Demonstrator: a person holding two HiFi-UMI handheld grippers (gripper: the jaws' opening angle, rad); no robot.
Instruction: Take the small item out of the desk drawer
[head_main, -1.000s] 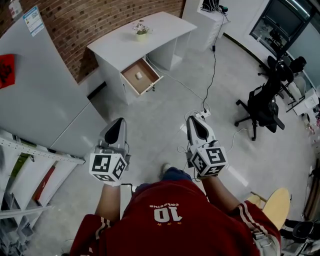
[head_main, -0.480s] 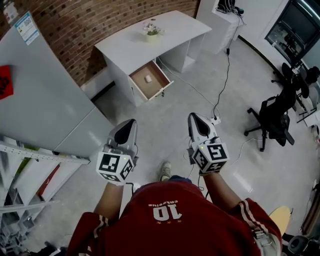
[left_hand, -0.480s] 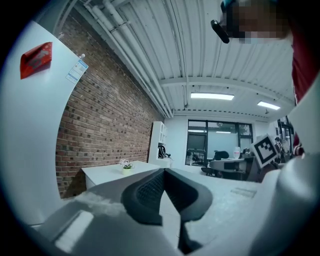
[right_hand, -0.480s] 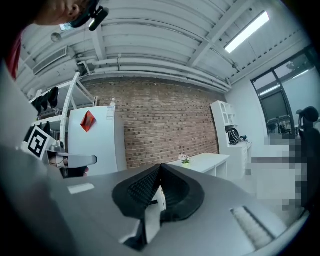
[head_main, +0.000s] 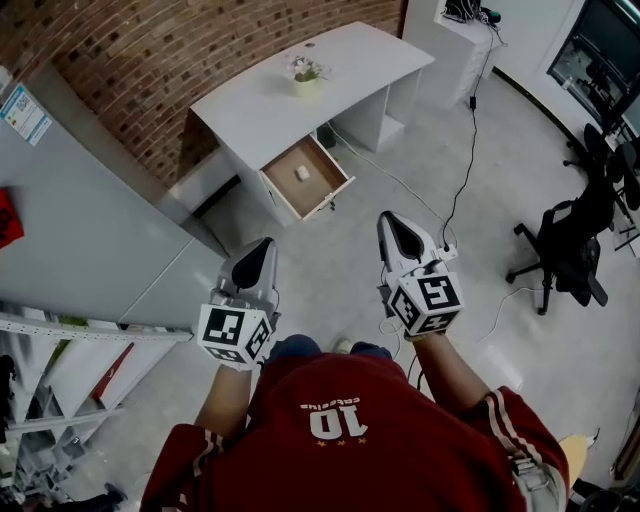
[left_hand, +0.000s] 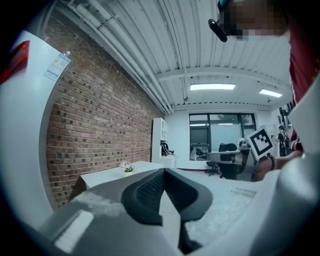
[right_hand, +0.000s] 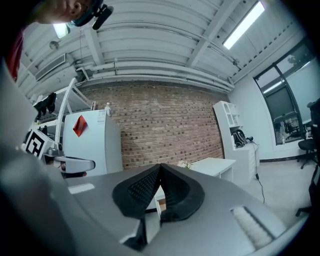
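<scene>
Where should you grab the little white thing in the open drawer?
Probably from straight above, pinching two opposite sides. The little white thing lies low on the floor of the open drawer, apart from its walls, so only the way down from the top is free.

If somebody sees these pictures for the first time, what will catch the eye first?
The open drawer of the white desk, by the brick wall, with a small white item lying inside it. Nearer the camera, the left gripper and the right gripper point toward the desk, both shut and empty.
</scene>
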